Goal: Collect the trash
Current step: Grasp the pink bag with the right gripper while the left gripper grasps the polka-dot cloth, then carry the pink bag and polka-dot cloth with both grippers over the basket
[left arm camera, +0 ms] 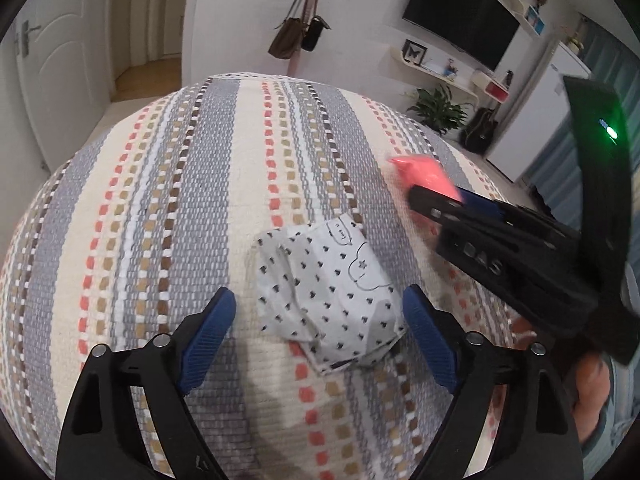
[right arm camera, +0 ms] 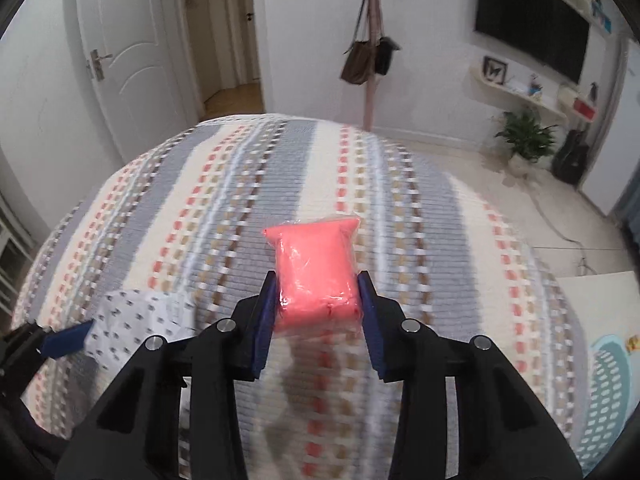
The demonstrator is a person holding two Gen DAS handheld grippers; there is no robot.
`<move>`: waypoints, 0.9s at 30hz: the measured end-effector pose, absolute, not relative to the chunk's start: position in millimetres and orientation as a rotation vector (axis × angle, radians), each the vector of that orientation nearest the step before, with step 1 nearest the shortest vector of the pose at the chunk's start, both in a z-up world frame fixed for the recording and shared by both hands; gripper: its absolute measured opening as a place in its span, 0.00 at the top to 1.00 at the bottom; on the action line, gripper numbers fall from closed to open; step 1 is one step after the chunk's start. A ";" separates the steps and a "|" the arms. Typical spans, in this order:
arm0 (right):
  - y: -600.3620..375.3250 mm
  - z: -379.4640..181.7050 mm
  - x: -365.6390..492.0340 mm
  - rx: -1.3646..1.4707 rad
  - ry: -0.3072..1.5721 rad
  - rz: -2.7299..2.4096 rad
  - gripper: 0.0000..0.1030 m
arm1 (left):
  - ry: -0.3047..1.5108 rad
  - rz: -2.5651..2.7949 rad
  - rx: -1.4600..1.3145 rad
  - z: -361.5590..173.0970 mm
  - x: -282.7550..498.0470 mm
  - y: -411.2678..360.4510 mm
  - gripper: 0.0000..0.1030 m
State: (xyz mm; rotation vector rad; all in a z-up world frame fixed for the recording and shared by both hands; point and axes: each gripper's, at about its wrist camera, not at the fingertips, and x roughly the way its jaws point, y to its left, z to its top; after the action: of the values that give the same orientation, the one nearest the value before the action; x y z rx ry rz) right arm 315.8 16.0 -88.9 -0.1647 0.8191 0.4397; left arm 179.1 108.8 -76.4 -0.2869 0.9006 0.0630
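A crumpled white paper wrapper [left arm camera: 328, 292] with small black hearts lies on the striped cloth [left arm camera: 180, 200]. My left gripper [left arm camera: 318, 308] is open, its blue fingers on either side of the wrapper. My right gripper [right arm camera: 318, 292] is shut on a pink plastic packet [right arm camera: 316, 268] and holds it above the cloth. In the left wrist view the right gripper [left arm camera: 436, 196] comes in from the right with the pink packet [left arm camera: 424, 174]. In the right wrist view the wrapper [right arm camera: 140, 320] shows at the lower left beside a left gripper finger [right arm camera: 66, 342].
The striped cloth [right arm camera: 440, 240] covers a raised surface. Beyond it are a white door [right arm camera: 120, 60], a pink coat stand with bags [right arm camera: 372, 60], a wall TV [left arm camera: 460, 16], shelves and a potted plant [left arm camera: 440, 108]. A white board [right arm camera: 600, 320] lies at the right.
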 end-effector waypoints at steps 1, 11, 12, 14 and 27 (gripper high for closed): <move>11.1 -88.7 315.6 -0.152 0.823 0.434 0.65 | 0.904 0.060 -0.281 -77.0 182.9 103.8 0.18; -52.8 -71.7 291.4 -0.038 0.811 0.384 0.65 | 0.894 0.187 -0.038 -83.2 200.8 61.8 0.35; -59.0 -69.0 285.8 -0.026 0.803 0.383 0.65 | 0.887 0.189 -0.031 -81.1 198.3 61.6 0.45; -68.0 -65.3 278.7 0.005 0.797 0.390 0.65 | 0.864 0.163 -0.054 -77.4 190.6 66.0 0.53; -130.2 -36.6 240.4 0.093 0.702 0.280 0.65 | 0.669 -0.114 -0.308 -41.9 160.0 68.2 0.96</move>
State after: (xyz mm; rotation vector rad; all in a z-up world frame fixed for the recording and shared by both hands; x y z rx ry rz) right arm 240.4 -130.2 -36.6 0.0926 0.7016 0.2804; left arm 160.0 68.2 -41.9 -0.3076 0.6695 -0.1136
